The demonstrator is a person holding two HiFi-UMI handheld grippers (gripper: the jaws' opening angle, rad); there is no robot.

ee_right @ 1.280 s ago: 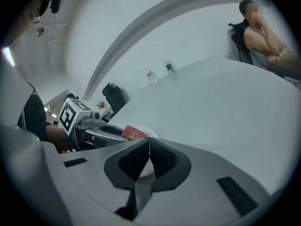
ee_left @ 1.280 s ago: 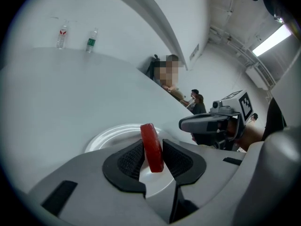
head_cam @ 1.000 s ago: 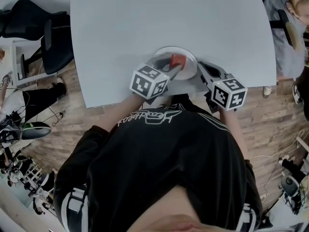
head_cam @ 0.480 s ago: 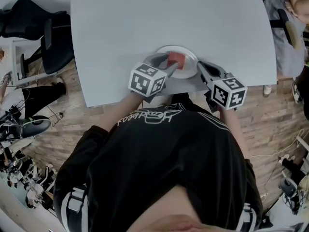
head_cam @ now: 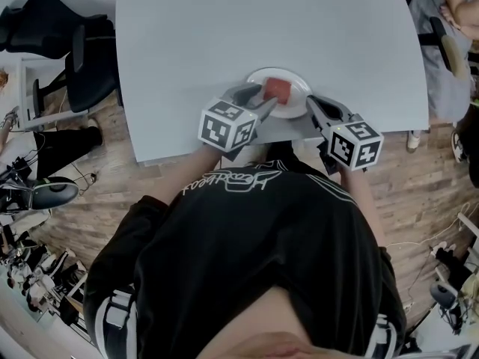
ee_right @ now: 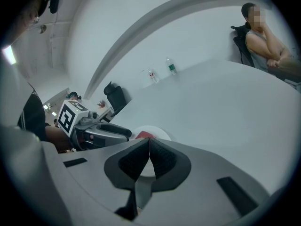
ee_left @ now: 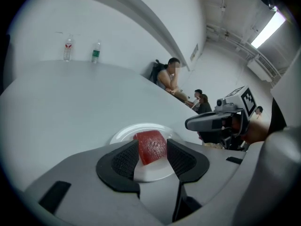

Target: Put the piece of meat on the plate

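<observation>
Left gripper view, lower centre: meat [ee_left: 151, 147] lies on plate [ee_left: 123, 134], left gripper [ee_left: 153, 145] spread open, right gripper [ee_right: 149, 147] closed empty, task looks done.

The right gripper [ee_right: 149, 142] has its jaws pressed together with nothing between them, just in front of the plate [ee_right: 159, 131]. Meat [ee_right: 145, 135] lies on the plate. The left gripper [ee_right: 117, 131] is just left of the plate, and two bottles [ee_right: 171, 68] stand far behind it.

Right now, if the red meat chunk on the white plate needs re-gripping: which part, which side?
Probably its two flat side faces, approached from the pale table's near edge. The red meat chunk stands upright on the white plate, those faces facing the open left gripper.
</observation>
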